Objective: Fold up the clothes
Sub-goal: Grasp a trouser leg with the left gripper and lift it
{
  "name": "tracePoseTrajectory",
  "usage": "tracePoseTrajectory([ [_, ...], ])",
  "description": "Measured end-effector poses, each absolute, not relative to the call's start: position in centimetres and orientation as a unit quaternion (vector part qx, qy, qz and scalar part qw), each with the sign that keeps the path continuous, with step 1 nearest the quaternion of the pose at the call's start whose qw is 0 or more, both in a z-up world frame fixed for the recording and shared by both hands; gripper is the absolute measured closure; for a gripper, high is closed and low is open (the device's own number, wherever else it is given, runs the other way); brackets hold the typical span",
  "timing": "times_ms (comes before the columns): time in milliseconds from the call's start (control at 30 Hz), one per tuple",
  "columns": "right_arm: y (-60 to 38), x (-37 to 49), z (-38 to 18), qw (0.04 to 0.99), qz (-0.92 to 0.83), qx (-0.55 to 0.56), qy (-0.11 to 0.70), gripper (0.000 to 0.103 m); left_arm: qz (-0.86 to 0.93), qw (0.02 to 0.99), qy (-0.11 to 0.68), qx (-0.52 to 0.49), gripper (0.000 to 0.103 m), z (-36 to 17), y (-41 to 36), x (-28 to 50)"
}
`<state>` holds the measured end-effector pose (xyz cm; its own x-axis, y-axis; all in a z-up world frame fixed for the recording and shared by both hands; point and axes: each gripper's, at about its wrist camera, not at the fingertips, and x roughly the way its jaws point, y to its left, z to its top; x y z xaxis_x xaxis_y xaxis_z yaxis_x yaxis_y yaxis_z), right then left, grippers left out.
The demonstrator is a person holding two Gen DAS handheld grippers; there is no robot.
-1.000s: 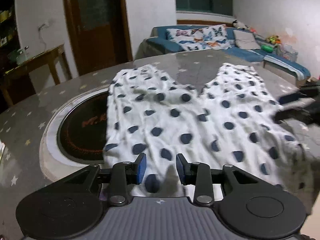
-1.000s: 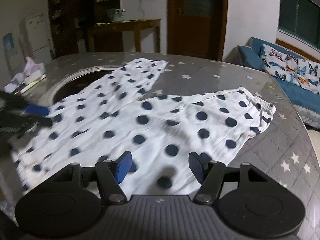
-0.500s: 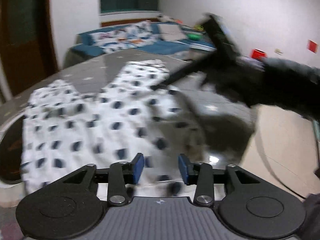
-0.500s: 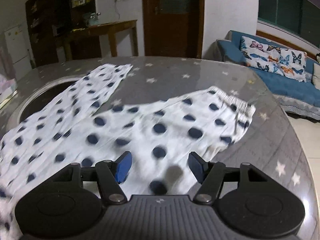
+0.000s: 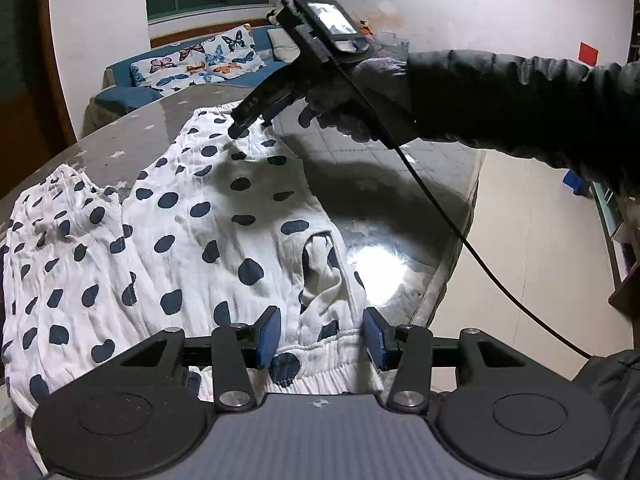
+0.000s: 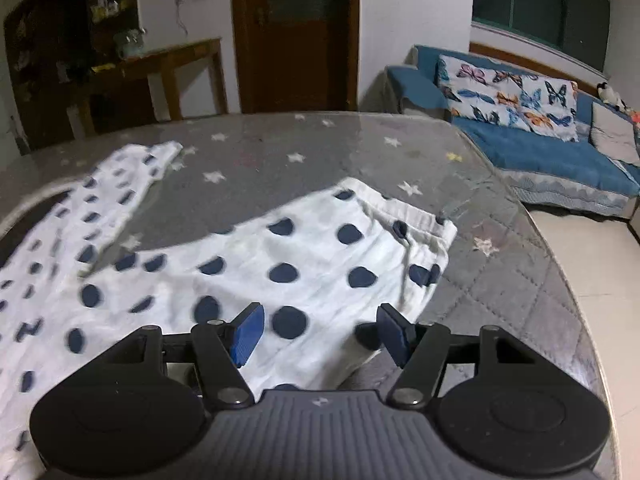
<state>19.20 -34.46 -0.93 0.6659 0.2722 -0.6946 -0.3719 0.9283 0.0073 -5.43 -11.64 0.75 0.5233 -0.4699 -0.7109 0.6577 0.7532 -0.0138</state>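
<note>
The left gripper (image 5: 322, 336) hung over the near edge of the table (image 5: 404, 216), its jaws opening, with the elastic waistband of the white, navy-dotted trousers (image 5: 172, 232) lying between the blue pads (image 5: 269, 334) and no pad pressing on it. The right gripper (image 6: 322, 334) stood released and fairly wide above one leg end of the trousers (image 6: 280, 256) near the table's right edge (image 6: 520, 280); nothing was gripped between its pads (image 6: 248, 332). In the left wrist view the right gripper (image 5: 256, 116) reached in from the right, held by a gloved hand (image 5: 352, 96) in a dark sleeve, its tips just above or on that far leg end; I cannot tell which. A second earlier the left jaws were narrower and faced the trousers square on; since then that view had swung rightward, the right hand had crossed into it, and the right gripper's gap was unchanged.
</note>
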Motion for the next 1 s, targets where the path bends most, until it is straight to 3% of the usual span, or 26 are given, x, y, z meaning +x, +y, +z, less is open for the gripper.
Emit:
tracePoseTrajectory([
  [467,-37.1,19.5,-0.1,0.924,0.125,-0.028,0.362,0.041,-0.333,0.857,0.355,0.170,0.055,0.2,-12.7,-6.5],
  [700,-38.4,21.6,-0.3,0.927,0.095,-0.008,0.363,0.047,-0.329,0.859,0.354,0.170,0.088,0.0,-12.7,-6.0],
  [1000,-38.5,25.4,-1.7,0.925,0.075,0.018,0.372,0.059,-0.317,0.877,0.349,0.093,0.090,2.6,-10.4,-5.0],
])
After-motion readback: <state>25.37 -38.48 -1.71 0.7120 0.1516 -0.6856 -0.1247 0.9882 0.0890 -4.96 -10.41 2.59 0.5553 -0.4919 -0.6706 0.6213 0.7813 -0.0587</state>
